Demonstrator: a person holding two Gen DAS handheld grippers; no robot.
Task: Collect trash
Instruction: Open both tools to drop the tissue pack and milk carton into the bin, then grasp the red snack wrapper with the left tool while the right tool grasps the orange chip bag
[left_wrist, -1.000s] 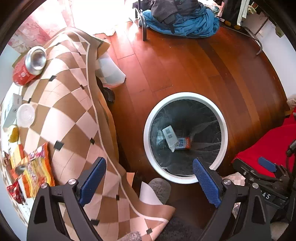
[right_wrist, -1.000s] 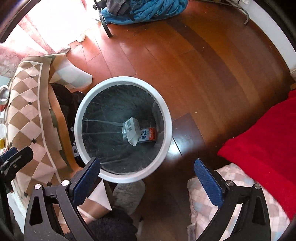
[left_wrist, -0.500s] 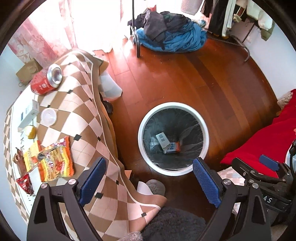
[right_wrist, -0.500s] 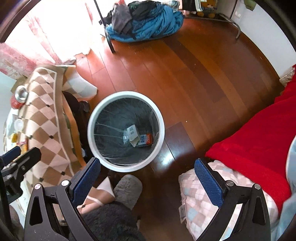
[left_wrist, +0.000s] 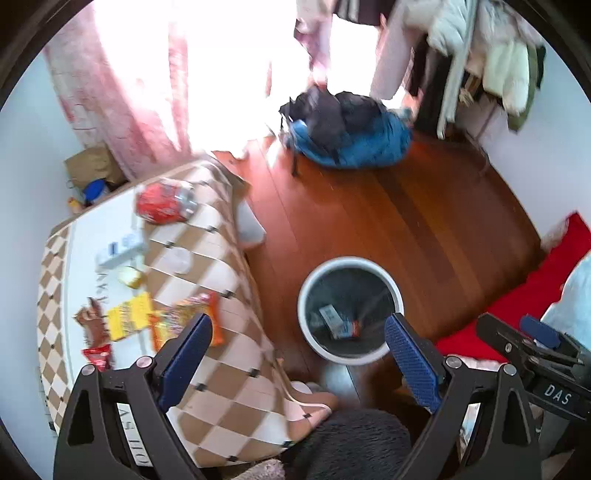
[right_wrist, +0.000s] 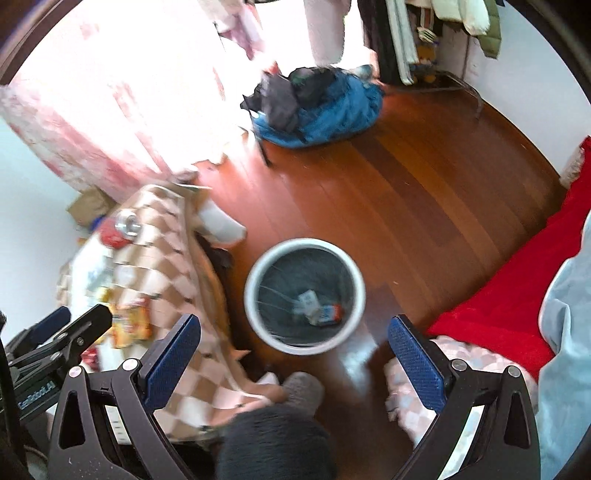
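Both tools are raised well above the work; views are motion-blurred, so fine detail is uncertain.

Left to right, left wrist view. The table (left_wrist: 236, 369), under a checked cloth, carries the remaining trash. At its left edge: a small red wrapper (left_wrist: 96, 355) and a brown one (left_wrist: 92, 321). Next, a yellow packet (left_wrist: 127, 319) and an orange packet (left_wrist: 192, 321), lying flat and touching. I judge these light, thin, crinkly and slippery; best pinched at a raised edge or corner, since a flat film gives the pads little to bite. Further back, a red can (left_wrist: 164, 203) lies on its side: light, rigid but dentable, prone to roll. I would grip across the body, mid-length.

Left tool (left_wrist: 299, 354): jaws spread wide, nothing between them.

Bin (left_wrist: 351, 264): white rim, dark liner, on the wood floor just beside the table. A white carton and a small red-and-white box lie at the bottom.

Right tool (right_wrist: 295, 356): jaws also wide apart, empty, hovering above the bin (right_wrist: 303, 243).

Judgement: some items binned; table trash not yet collected.
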